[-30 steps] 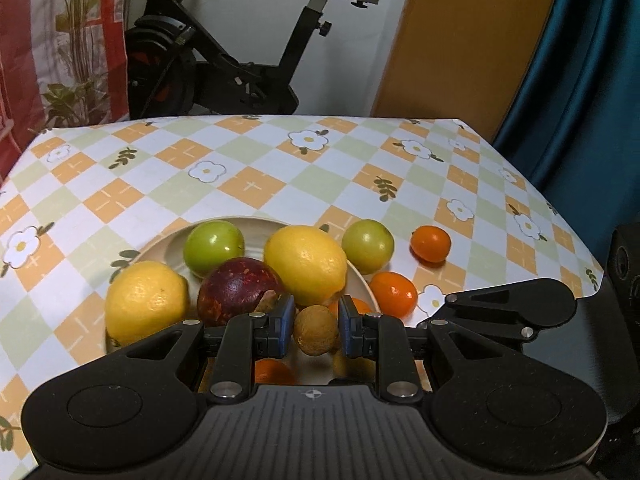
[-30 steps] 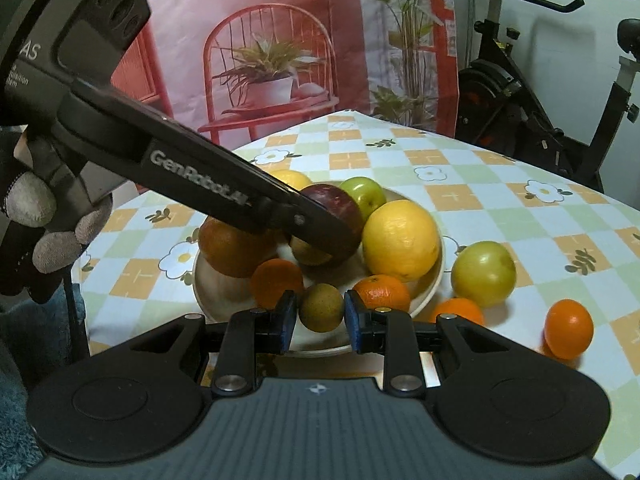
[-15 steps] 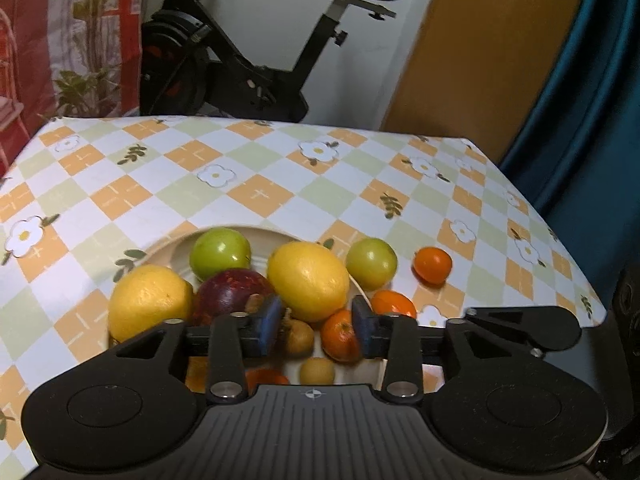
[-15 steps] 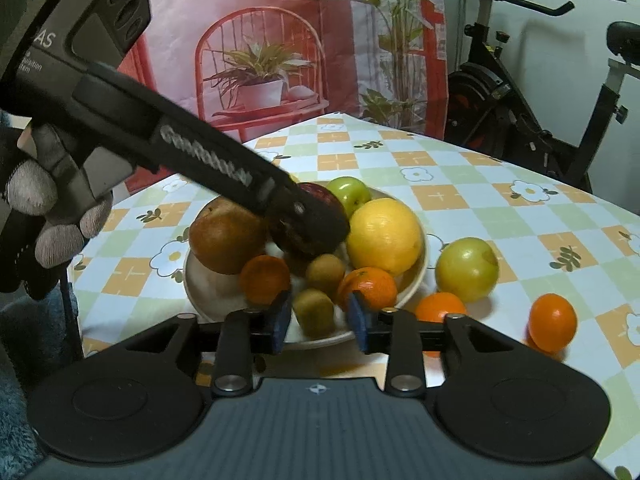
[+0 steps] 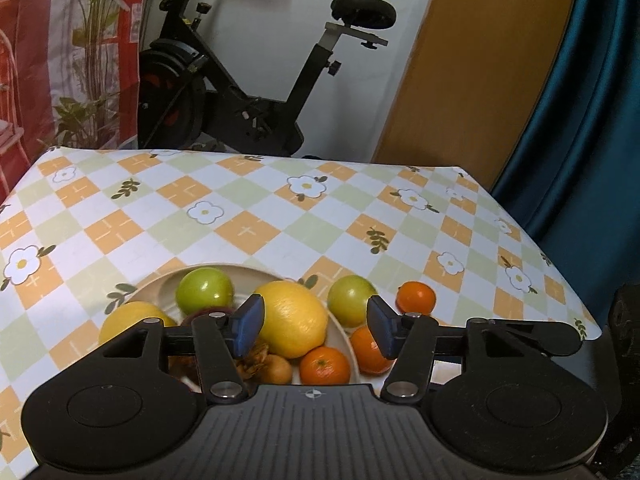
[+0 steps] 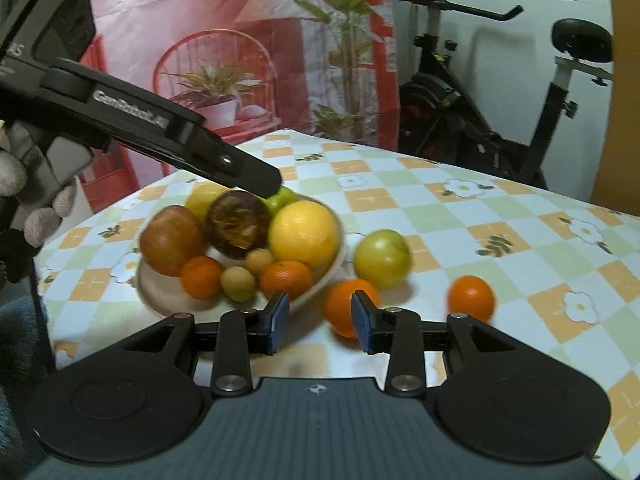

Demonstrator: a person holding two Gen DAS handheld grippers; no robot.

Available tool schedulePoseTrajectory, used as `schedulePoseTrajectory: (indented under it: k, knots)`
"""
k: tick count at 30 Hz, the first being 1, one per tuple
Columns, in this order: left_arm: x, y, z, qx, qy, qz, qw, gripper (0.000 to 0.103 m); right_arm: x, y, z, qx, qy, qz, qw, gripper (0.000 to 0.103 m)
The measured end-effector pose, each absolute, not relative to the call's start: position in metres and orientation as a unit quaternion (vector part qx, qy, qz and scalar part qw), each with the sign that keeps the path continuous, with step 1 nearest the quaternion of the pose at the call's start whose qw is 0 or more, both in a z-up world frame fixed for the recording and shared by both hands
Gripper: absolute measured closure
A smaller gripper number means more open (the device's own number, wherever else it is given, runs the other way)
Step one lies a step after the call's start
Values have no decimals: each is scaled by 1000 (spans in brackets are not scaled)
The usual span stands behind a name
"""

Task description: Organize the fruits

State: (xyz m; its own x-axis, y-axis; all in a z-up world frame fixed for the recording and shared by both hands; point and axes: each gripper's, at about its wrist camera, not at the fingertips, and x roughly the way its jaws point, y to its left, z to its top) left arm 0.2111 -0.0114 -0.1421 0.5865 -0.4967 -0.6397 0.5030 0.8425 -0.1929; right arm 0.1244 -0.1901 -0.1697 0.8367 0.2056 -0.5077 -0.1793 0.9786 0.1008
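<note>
A cream plate point(image 6: 160, 292) sits on the checked, flower-printed tablecloth point(image 5: 248, 236), heaped with fruit. From the right wrist view it holds a reddish-brown apple point(image 6: 172, 240), a dark purple passion fruit point(image 6: 239, 224) behind it, a large yellow citrus point(image 6: 305, 235), two small oranges point(image 6: 201, 277) point(image 6: 286, 279) at the front edge and two small tan longans point(image 6: 238, 283) point(image 6: 259, 261) between them. A green fruit point(image 6: 282, 198) and another yellow citrus point(image 6: 204, 198) peek out at the back of the plate.

Three fruits lie off the plate on the cloth — a yellow-green round fruit point(image 6: 382, 258) just beside the rim, an orange point(image 6: 348, 312) in front of it, and a further orange point(image 6: 471, 298) well apart to the right.

The left gripper point(image 5: 315, 326) hovers over the plate with its jaws opening; the pads are well spread and nothing is pinched between them, the yellow citrus point(image 5: 294, 318) lying beyond the gap. In the right wrist view this same gripper reaches in from the upper left, held by a gloved hand point(image 6: 36, 200), its tip over the passion fruit.

The right gripper point(image 6: 320, 320) is low over the bare cloth beside the plate — its jaws are parted a little and grip nothing. The near orange shows just behind its right pad, though whether they touch I cannot tell.

An exercise bike point(image 5: 240, 92) stands beyond the table.
</note>
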Motion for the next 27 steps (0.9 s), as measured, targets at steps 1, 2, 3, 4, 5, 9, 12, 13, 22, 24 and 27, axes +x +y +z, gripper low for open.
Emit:
schedulePoseTrajectory:
  k: [1, 2, 3, 4, 5, 9, 12, 13, 22, 24, 27]
  knots:
    - [211, -13, -142, 6, 357, -282, 891, 44, 124, -193, -171, 25, 269, 96, 958, 64]
    - [211, -15, -142, 7, 356, -282, 891, 44, 125, -196, -173, 25, 272, 92, 958, 64]
    - [210, -16, -143, 9, 355, -282, 891, 44, 126, -198, -174, 24, 275, 89, 957, 64]
    - [210, -17, -143, 11, 354, -281, 892, 44, 127, -199, -176, 23, 277, 87, 957, 64]
    - [210, -18, -142, 12, 353, -280, 892, 44, 128, -200, -177, 21, 280, 85, 956, 64]
    - [211, -21, -141, 18, 349, -273, 896, 44, 134, -203, -182, 16, 287, 82, 954, 63]
    - [211, -23, -142, 20, 348, -272, 897, 44, 140, -203, -183, 11, 287, 82, 954, 61]
    - [211, -24, -142, 20, 348, -272, 897, 44, 141, -202, -184, 9, 286, 84, 955, 60]
    - [212, -28, -146, 24, 355, -275, 893, 44, 152, -198, -186, 3, 290, 99, 952, 58]
    - [212, -29, -147, 24, 356, -275, 893, 44, 155, -198, -187, 3, 294, 102, 950, 58]
    - [212, -30, -147, 24, 358, -275, 892, 44, 157, -197, -188, 5, 295, 100, 950, 58]
